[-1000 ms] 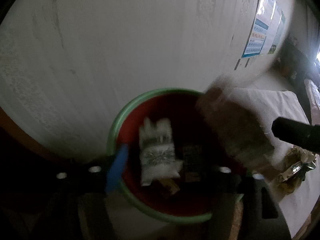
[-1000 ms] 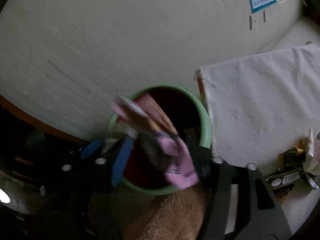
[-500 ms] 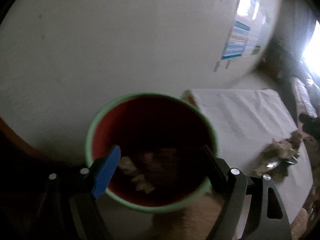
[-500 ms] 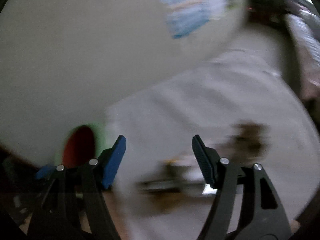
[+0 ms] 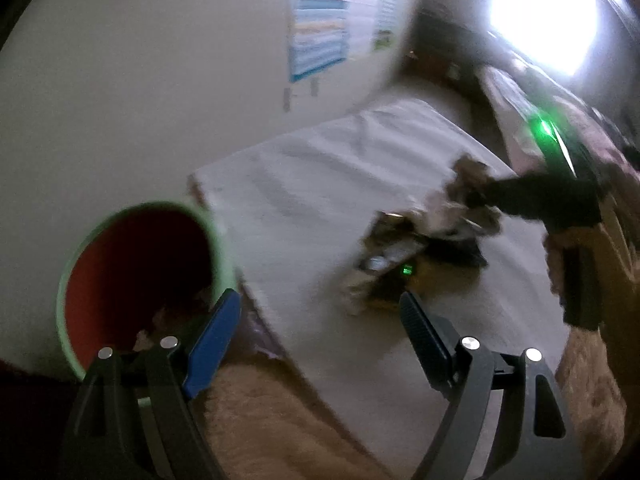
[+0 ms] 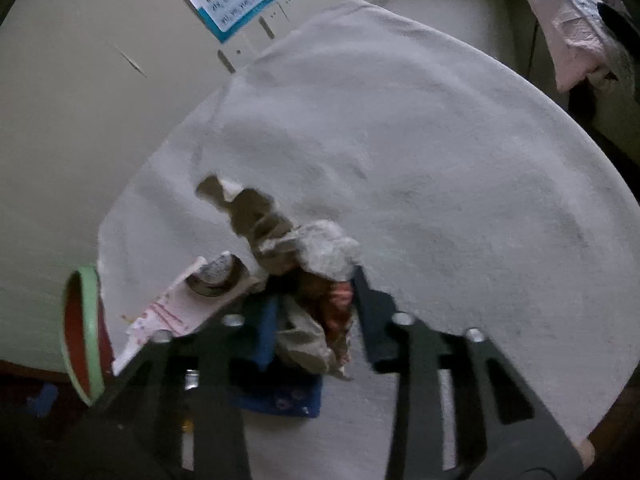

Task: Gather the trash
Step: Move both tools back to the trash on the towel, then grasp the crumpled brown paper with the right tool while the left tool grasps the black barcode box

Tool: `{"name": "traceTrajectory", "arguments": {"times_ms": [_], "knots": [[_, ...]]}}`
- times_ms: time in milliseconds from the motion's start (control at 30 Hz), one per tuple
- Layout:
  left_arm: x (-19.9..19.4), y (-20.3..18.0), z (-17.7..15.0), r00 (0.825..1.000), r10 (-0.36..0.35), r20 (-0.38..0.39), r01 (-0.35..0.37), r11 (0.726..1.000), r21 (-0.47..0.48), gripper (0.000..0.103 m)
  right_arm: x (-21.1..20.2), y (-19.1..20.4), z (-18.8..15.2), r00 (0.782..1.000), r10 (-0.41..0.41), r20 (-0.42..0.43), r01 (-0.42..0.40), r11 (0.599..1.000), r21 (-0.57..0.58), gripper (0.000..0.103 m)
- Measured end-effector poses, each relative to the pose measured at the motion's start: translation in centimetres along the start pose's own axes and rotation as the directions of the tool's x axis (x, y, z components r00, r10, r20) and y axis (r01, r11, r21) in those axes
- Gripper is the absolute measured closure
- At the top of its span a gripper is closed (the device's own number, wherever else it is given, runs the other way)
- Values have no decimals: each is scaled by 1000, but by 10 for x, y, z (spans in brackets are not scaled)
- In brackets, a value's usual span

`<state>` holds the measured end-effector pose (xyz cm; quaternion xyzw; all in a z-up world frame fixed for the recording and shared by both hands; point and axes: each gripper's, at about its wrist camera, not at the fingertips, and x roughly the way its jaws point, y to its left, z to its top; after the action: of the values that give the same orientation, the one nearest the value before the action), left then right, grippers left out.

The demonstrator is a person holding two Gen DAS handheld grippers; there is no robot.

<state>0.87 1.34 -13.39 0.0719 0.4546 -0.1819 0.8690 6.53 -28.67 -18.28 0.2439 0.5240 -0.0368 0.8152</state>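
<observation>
White cloth-covered table (image 6: 420, 152) is still holding crumpled wrappers (image 6: 296, 248) as the right gripper (image 6: 312, 312) is closing around them, the left gripper (image 5: 320, 316) gaping empty near the part-filled green-rimmed red bin (image 5: 218, 240).

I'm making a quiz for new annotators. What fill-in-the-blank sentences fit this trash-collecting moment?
1. The bin has a ____ rim.
2. The trash pile lies on a ____ cloth.
3. The left gripper holds ____.
4. The closing right gripper has crumpled ____ between its fingers.

Missing: green; white; nothing; wrappers
</observation>
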Motion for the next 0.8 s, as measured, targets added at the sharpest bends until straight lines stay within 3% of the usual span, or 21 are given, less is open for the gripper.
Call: {"name": "traceTrajectory", "arguments": {"times_ms": [167,300,400,467,600,800], "knots": [[23,-20,14,999,-41,-18,43,990,133,25,-44,-1,-8,994,64,94,-62,998,-23,74],[52,-31,32,992,-88,-86,106,969,222,26,-77,-9,-33,982,131,135,-133,991,3,74],[79,-39,44,986,-75,-146,115,950,290,41,-89,-19,-60,977,152,150,-158,987,30,74],[90,-40,48,979,-90,-184,141,948,285,47,-88,-25,-74,976,158,153,-168,984,55,74],[113,-44,49,955,-122,-269,195,946,260,50,-80,-37,-86,977,174,123,-187,977,100,74],[123,-43,49,943,-140,-301,199,964,175,67,-86,-41,-84,975,159,156,-176,979,106,74]]}}
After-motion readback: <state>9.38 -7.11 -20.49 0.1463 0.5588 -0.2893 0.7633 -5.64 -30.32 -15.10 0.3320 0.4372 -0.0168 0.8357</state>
